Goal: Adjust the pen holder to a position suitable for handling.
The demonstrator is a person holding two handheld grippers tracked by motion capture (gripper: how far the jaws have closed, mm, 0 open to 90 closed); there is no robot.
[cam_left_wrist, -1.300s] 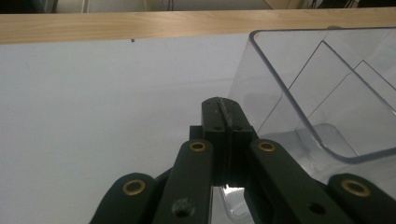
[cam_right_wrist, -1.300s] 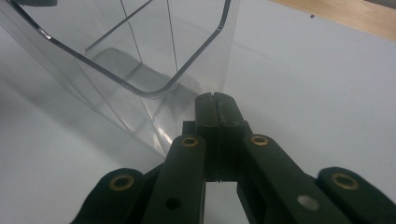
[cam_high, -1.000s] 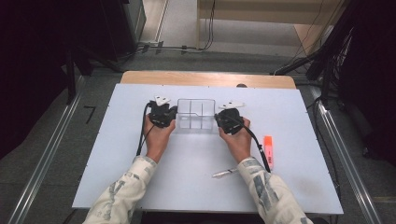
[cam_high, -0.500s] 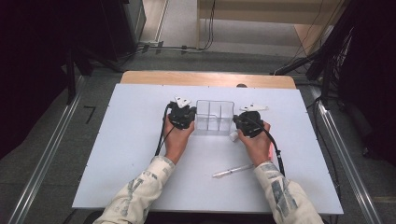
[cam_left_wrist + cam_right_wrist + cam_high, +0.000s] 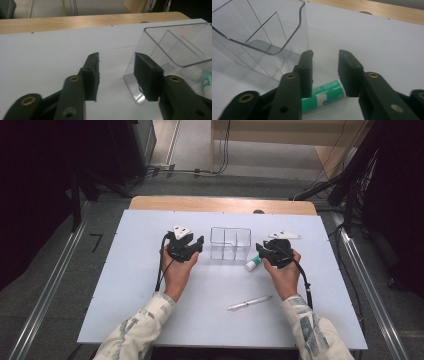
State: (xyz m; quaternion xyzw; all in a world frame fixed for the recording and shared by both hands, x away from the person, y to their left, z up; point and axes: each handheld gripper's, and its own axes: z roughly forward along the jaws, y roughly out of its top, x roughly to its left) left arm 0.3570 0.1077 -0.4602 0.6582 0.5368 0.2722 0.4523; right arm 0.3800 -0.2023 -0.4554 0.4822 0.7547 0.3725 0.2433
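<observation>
A clear plastic divided box stands on the white table. My left gripper sits just left of it, open; its jaws have just been opening and nothing is between them. In the left gripper view the open gripper has the box's corner beside its right jaw. My right gripper is right of the box, its jaws also just opened. A green and white tube lies on the table under that gripper, low between the jaws, untouched. The box wall rises to its left.
A thin clear pen-like stick lies on the table between the forearms, nearer the person. A wooden edge runs along the table's far side. Cables trail from both grippers.
The box slid right with both grippers on its ends. Both grippers have since let go, opened and drawn back to either side. The orange marker at the right is no longer seen.
</observation>
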